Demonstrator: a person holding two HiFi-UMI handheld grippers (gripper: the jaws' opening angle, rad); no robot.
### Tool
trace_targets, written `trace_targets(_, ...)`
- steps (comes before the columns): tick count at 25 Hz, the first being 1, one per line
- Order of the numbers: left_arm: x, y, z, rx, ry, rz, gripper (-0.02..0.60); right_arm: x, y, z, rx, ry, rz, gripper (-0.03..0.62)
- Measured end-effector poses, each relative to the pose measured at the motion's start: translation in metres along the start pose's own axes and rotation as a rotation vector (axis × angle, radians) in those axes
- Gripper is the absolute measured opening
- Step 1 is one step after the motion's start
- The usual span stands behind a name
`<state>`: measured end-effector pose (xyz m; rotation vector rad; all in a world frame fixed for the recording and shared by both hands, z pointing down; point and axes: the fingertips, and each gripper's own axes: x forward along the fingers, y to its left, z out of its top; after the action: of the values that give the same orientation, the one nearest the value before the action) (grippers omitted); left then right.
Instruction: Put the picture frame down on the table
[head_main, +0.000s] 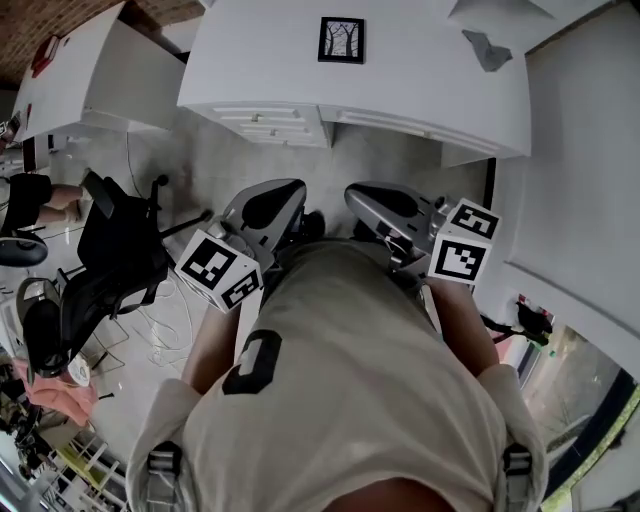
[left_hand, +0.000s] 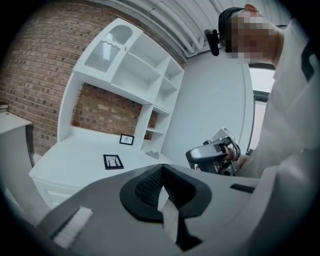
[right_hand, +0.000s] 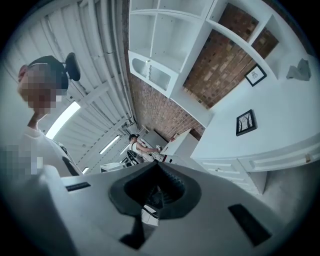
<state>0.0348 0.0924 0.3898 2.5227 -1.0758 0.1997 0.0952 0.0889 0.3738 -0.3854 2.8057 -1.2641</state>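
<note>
The black picture frame (head_main: 341, 40) lies flat on the white table (head_main: 420, 80), well ahead of both grippers; it also shows as a small dark rectangle in the left gripper view (left_hand: 113, 161) and in the right gripper view (right_hand: 246, 122). My left gripper (head_main: 272, 205) and right gripper (head_main: 392, 203) are held close to my body over the floor, short of the table's front edge. Both have their jaws together and hold nothing. The left gripper view also catches the right gripper (left_hand: 214, 154) off to its side.
A second small frame (left_hand: 126, 139) stands at the back of the table under the white shelves (left_hand: 145, 75). A grey crumpled object (head_main: 487, 48) lies on the table's right part. Drawers (head_main: 270, 122) front the table. A black office chair (head_main: 115, 260) and another person (head_main: 40, 195) are at the left.
</note>
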Motion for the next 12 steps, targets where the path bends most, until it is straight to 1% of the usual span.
trace_targets(5, -0.031, 0.021, -0.001, -0.016, -0.032, 0.0, -0.003, 0.03, 0.014, -0.01, -0.014, 0.025, -0.018, 0.003)
trace_targets(12, -0.061, 0.042, -0.005, -0.024, -0.049, -0.014, -0.003, 0.059, 0.026, -0.02, -0.02, 0.037, -0.047, 0.003)
